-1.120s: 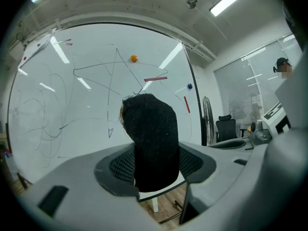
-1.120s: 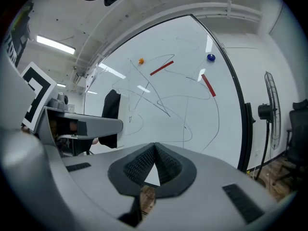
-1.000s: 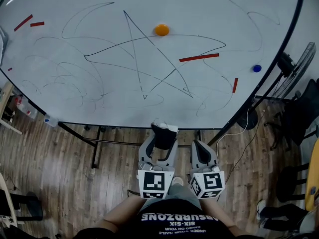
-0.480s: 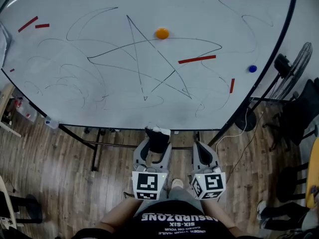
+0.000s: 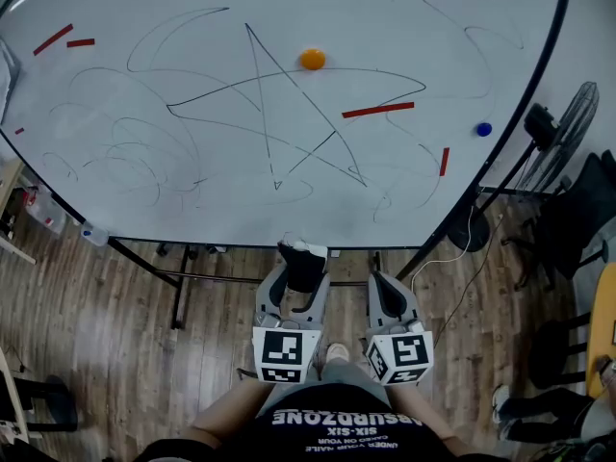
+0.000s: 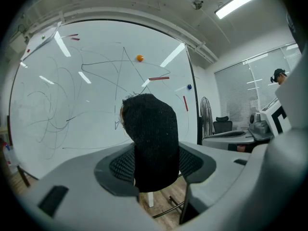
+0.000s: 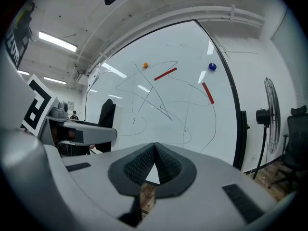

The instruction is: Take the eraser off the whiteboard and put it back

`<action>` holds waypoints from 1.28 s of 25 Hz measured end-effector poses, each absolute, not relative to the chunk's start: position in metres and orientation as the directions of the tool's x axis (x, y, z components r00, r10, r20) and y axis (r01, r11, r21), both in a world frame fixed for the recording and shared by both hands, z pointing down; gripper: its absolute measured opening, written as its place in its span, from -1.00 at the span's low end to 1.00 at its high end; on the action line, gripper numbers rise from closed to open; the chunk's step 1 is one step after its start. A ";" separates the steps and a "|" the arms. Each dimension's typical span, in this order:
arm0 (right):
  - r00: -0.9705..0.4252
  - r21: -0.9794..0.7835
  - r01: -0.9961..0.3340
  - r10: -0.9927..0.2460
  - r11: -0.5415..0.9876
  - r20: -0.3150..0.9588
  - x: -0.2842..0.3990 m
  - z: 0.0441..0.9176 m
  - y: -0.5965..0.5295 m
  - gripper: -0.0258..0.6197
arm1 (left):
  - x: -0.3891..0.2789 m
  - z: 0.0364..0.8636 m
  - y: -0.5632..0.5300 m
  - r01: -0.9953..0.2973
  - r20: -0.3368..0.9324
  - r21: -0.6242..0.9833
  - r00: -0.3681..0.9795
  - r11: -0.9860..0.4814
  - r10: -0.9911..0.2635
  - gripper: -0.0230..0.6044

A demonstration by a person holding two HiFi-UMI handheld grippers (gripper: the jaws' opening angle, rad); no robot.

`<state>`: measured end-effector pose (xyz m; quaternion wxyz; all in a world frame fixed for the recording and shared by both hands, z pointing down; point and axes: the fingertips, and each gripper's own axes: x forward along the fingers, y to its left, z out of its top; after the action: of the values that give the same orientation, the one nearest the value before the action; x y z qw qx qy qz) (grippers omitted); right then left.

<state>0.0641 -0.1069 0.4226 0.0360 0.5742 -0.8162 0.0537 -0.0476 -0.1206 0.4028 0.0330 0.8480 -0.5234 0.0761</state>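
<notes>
The eraser (image 5: pixel 303 261), black felt with a white back, stands upright between the jaws of my left gripper (image 5: pixel 300 273), which is shut on it just below the lower edge of the whiteboard (image 5: pixel 318 8). In the left gripper view the eraser (image 6: pixel 154 138) fills the gap between the pads and hides part of the board. My right gripper (image 5: pixel 389 292) hangs beside it, shut and empty; its tips meet in the right gripper view (image 7: pixel 155 147). The board carries a drawn star and scribbles.
An orange magnet (image 5: pixel 311 59), a blue magnet (image 5: pixel 483 129) and red strips (image 5: pixel 378 110) sit on the board. The board's stand legs (image 5: pixel 178 292) cross the wooden floor. A fan (image 5: pixel 568 123) and a dark chair (image 5: pixel 577 224) stand at right, bottles (image 5: pixel 91 231) at left.
The head view has shifted slightly. Both grippers keep their places, and the eraser stays in the left one.
</notes>
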 end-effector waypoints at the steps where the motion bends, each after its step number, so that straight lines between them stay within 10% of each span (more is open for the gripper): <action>1: -0.339 -0.046 -0.941 -0.933 0.336 0.121 0.064 0.422 -0.107 -0.92 | -0.047 0.402 -0.120 -0.893 0.163 -0.023 0.440 -0.449 -0.883 -0.14; 32: -0.341 -0.054 -0.940 -0.930 0.337 0.138 0.070 0.429 -0.107 -0.92 | -0.050 0.395 -0.147 -0.918 0.135 -0.012 0.392 -0.397 -0.910 -0.14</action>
<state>0.0700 -0.1073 0.4288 0.0414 0.5725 -0.8165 0.0619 -0.0501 -0.1473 0.3951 0.0319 0.8337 -0.5480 0.0599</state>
